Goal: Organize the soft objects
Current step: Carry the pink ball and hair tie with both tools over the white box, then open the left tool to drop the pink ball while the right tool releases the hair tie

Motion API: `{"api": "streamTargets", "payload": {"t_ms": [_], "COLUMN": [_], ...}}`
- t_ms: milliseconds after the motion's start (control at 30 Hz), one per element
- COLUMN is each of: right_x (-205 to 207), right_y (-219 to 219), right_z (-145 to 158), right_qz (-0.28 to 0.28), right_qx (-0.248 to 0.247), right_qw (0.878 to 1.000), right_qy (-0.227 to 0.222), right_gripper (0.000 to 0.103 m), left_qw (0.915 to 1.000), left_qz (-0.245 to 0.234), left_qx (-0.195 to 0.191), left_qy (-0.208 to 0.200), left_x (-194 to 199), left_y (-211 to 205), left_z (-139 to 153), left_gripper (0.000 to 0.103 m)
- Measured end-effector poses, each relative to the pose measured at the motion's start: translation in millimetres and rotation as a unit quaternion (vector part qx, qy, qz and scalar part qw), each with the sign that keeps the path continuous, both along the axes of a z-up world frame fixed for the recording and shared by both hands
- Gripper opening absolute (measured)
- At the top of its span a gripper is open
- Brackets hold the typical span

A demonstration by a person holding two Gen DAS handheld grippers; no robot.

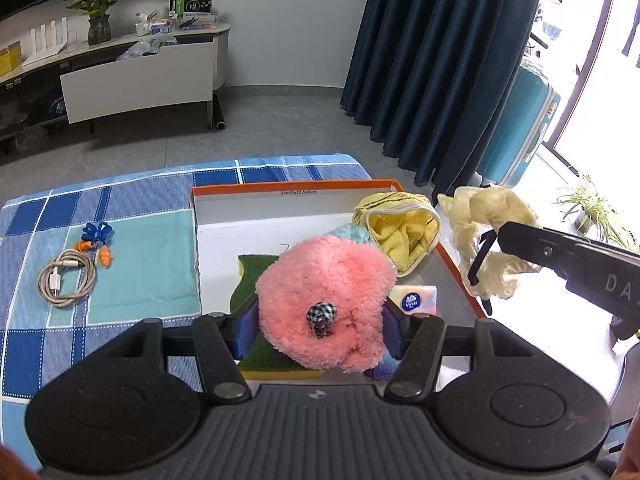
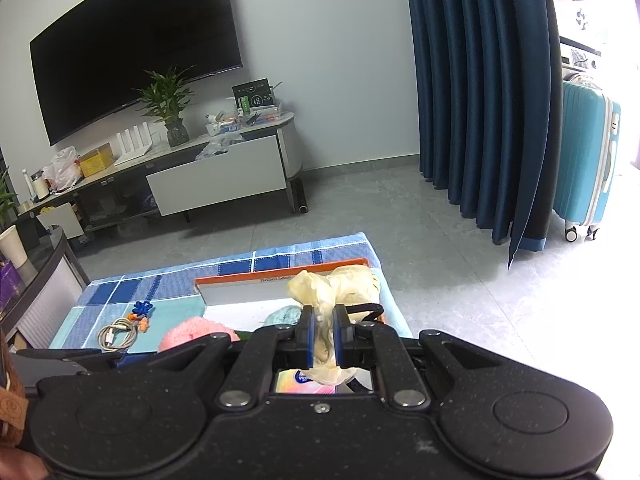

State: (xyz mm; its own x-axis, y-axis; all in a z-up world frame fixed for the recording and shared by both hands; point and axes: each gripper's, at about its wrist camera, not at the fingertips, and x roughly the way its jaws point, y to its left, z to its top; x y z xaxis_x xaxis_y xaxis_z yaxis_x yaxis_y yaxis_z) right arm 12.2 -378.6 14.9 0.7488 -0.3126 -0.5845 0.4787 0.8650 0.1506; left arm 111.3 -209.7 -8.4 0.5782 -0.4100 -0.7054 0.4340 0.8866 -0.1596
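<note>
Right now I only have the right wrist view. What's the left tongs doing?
Observer: The left tongs are closed on the pink fluffy pad, inside the box.
Operator: Anything under it?
Observer: A green mat lies on the box floor beneath the pad.
Operator: Where do my gloves sit relative to the box?
Observer: The gloves in your right tongs look to be just past the box's right edge, beside a yellow towel.

The box rim reads "33x23x12.5x5cm"; the right claw arm shows "DA".
</note>
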Motion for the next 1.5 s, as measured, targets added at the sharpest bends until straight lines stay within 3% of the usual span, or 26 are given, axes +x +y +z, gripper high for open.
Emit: {"api": "streamTargets", "payload": {"t_ms": [200,333,367,400,433,767,867,933,1233,1500], "right_x": [8,17,18,18,17,-4,-6,-8,-5,1], "right_y": [-4,-8,-9,-9,-9,-13,-13,-13,-1,16], "right_z": [-4,-9,-10,-11,-10,2,4,6,12,16], "right_qz": [-0.002,0.006,0.009,0.010,0.009,-0.005,-0.008,-0.007,0.009,0.028], "right_qx": [-0.005,0.000,0.002,0.003,0.003,0.007,0.008,0.007,0.005,-0.001], "right_qw": [1.000,1.000,1.000,1.000,1.000,0.999,0.999,0.999,0.999,0.999], "right_qy": [-0.004,-0.001,0.001,0.002,0.000,-0.037,-0.043,-0.045,-0.051,-0.047], "right_gripper": [0.012,0.018,0.024,0.041,0.050,0.054,0.054,0.054,0.055,0.067], "left_qw": [1.0000,1.0000,1.0000,1.0000,1.0000,0.9997,0.9994,0.9995,0.9999,0.9987], "left_qz": [-0.002,0.001,0.000,-0.001,-0.002,-0.017,-0.027,-0.025,0.009,0.047], "left_qx": [-0.003,-0.003,-0.003,-0.003,-0.003,-0.015,-0.021,-0.018,0.006,0.018], "left_qy": [-0.003,-0.001,0.000,0.000,0.000,0.005,0.001,-0.002,-0.001,-0.006], "left_x": [7,11,12,13,13,19,18,16,9,-1], "left_y": [-4,-4,-3,-3,-3,-11,-16,-15,0,24], "left_z": [1,-1,-1,-1,-2,-3,-2,-1,9,19], "left_gripper": [0.061,0.061,0.061,0.061,0.061,0.062,0.076,0.078,0.084,0.091]}}
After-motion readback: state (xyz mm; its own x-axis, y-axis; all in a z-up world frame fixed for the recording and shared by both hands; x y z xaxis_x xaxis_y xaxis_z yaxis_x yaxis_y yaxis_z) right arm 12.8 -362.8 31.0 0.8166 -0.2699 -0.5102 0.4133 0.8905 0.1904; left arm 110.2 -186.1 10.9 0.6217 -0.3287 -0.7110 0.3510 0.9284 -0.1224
